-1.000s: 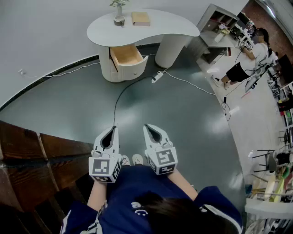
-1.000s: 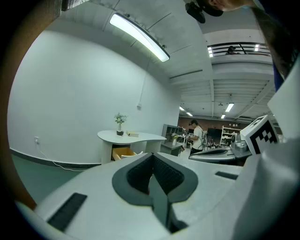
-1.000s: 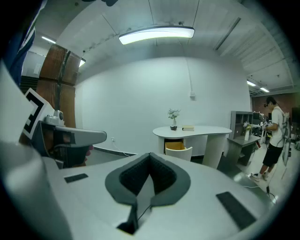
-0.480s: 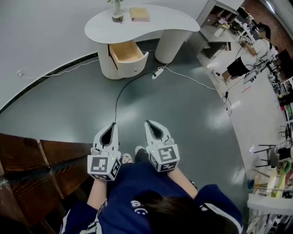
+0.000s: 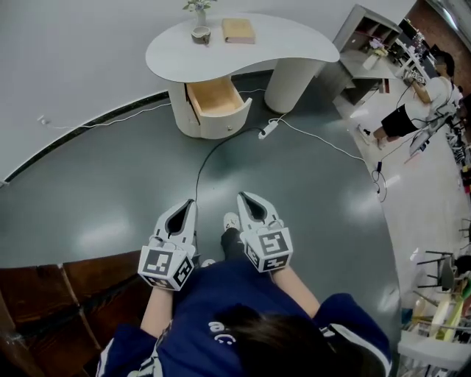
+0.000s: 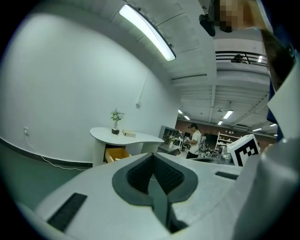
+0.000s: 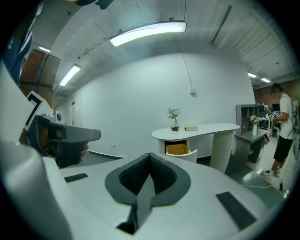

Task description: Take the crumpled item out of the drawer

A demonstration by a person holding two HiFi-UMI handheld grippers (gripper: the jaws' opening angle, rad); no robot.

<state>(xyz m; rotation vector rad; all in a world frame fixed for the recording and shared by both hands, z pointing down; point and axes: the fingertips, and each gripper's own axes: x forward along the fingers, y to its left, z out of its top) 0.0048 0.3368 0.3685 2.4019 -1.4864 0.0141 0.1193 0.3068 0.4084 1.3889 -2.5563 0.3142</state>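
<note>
An open drawer (image 5: 215, 98) with a wooden inside stands out of the white curved desk (image 5: 294, 40), far ahead across the floor. No crumpled item shows in it from here. My left gripper (image 5: 190, 204) and right gripper (image 5: 243, 196) are held side by side close to the body, both pointing at the desk, both shut with nothing between the jaws. In the left gripper view the drawer (image 6: 115, 154) is small beyond the closed left gripper (image 6: 151, 158). The right gripper view shows the drawer (image 7: 178, 149) past the closed right gripper (image 7: 150, 157).
On the desk top are a small plant (image 5: 197, 7), a bowl (image 5: 200, 34) and a book (image 5: 238, 30). A black cable (image 5: 210, 158) and a white power strip (image 5: 268, 129) lie on the grey floor. Wooden steps (image 5: 51, 291) are at lower left. A person (image 5: 416, 110) stands far right.
The desk and drawer have drawn a little nearer, and the wooden steps have slid back to the lower left. Both grippers stay shut and side by side.
</note>
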